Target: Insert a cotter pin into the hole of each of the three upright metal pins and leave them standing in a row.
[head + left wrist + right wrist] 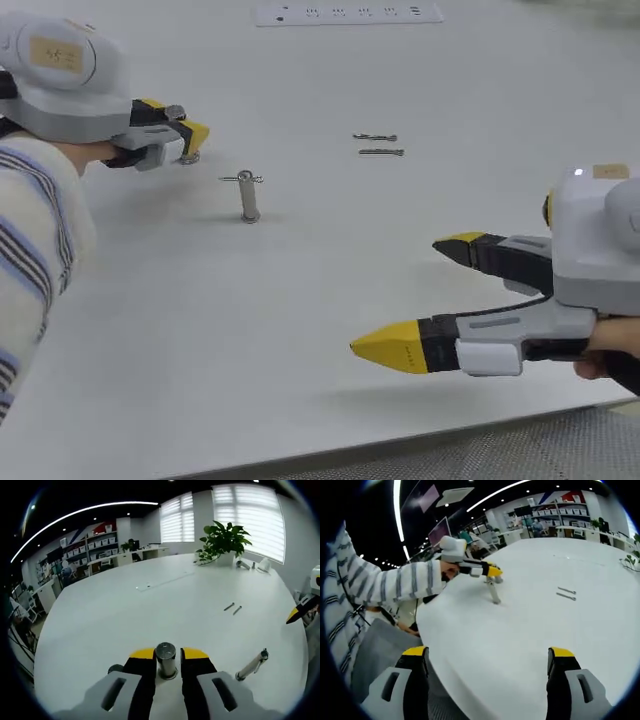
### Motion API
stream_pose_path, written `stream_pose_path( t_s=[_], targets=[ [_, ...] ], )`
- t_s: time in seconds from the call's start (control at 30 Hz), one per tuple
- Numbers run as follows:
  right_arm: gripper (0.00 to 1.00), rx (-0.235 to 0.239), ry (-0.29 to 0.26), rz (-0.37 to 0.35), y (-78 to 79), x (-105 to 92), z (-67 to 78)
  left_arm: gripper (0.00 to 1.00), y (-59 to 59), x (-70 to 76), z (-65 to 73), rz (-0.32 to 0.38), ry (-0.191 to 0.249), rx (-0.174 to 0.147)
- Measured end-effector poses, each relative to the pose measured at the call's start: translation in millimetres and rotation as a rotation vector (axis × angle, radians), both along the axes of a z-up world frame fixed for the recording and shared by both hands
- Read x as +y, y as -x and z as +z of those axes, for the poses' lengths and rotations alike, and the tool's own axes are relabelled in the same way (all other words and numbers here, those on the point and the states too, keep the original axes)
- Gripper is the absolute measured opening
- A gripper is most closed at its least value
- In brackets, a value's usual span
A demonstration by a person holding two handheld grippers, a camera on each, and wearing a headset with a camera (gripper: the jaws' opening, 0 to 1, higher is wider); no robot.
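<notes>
We have the left tool (190, 140) clamped on a metal pin (166, 659) standing on the counter (300, 330), long axis vertical. Near it a second pin (249, 200) stands upright, a cotter pin (240, 179) crosswise through its top. Our right tool (393, 296) has its jaws apart.

White table (300, 330) carries two upright metal pins (249, 198) and two loose cotter pins (375, 137).

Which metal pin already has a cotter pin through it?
The free-standing pin, cotter pin crossing its top; the other pin stands bare between the left hand-held gripper's jaws.
</notes>
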State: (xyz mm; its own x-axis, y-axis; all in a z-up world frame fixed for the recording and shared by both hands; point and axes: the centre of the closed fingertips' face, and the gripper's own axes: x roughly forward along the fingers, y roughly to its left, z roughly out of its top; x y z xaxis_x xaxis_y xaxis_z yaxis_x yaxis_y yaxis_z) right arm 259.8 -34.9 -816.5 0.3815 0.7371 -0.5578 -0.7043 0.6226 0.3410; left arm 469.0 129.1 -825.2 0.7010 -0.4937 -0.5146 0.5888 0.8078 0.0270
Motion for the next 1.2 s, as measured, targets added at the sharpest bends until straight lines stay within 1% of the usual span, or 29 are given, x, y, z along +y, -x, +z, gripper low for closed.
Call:
stream_pose_path(
  t_s=[0.1,0.17,0.27,0.3,0.33,0.43,0.6,0.63,0.67,0.7,0.73,0.77,0.87,0.93,1.0,1.1,1.2],
  targets=[
    [1.0,0.001,-0.008,-0.001,0.0,1.1,0.7,0.13,0.1,2.9,-3.2,0.014,-0.009,0.011],
    [1.0,0.001,-0.008,0.001,0.1,1.3,0.7,0.12,0.6,3.3,-2.7,0.018,0.003,0.013],
    [1.0,0.001,-0.01,0.001,0.0,1.2,0.8,0.12,0.1,3.3,-2.6,0.018,0.0,0.014],
    [1.0,0.001,-0.01,0.001,0.0,1.1,0.8,0.12,0.0,3.3,-2.6,0.023,0.004,0.019],
    [1.0,0.001,-0.01,0.001,-0.1,0.9,0.7,0.12,-0.1,3.9,-2.6,0.047,0.021,0.034],
    [0.99,0.001,-0.01,0.002,0.2,0.6,0.8,0.12,-0.3,4.0,-2.5,0.045,0.015,0.021],
    [0.99,0.0,-0.008,0.008,1.3,0.3,1.5,0.11,-0.3,4.7,-2.2,0.059,0.023,0.03],
    [0.99,-0.001,-0.008,0.008,1.2,0.2,1.7,0.11,0.0,4.9,-1.0,0.066,0.021,0.025],
    [0.99,-0.002,-0.008,0.008,1.1,0.0,2.1,0.11,0.2,5.4,1.4,0.077,0.024,0.017],
    [0.99,-0.003,-0.008,0.008,1.1,0.0,2.5,0.11,0.7,4.1,6.0,0.065,0.016,-0.004],
    [0.99,-0.003,-0.01,0.008,1.2,0.1,2.9,0.11,1.0,3.6,7.6,0.065,0.018,-0.007],
    [0.99,-0.003,-0.011,0.008,1.1,0.2,3.2,0.11,1.7,1.8,12.8,0.06,0.025,-0.018],
    [1.0,-0.008,-0.007,0.0,-0.6,-1.5,4.0,0.11,3.5,-0.7,25.9,0.06,0.048,-0.03],
    [1.0,-0.011,-0.013,-0.004,-1.6,-1.9,5.8,0.11,7.9,-0.7,35.3,0.068,0.058,-0.028],
    [1.0,-0.015,-0.014,-0.004,-2.3,-2.3,6.9,0.11,14.3,-1.7,43.4,0.071,0.077,-0.025],
    [1.0,-0.018,-0.01,0.003,-2.6,-2.9,7.5,0.11,24.7,-3.3,52.0,0.065,0.072,-0.024],
    [1.0,-0.022,-0.016,0.002,-3.1,-3.0,9.5,0.11,39.0,-4.4,60.7,0.056,0.063,-0.031]
  ],
)
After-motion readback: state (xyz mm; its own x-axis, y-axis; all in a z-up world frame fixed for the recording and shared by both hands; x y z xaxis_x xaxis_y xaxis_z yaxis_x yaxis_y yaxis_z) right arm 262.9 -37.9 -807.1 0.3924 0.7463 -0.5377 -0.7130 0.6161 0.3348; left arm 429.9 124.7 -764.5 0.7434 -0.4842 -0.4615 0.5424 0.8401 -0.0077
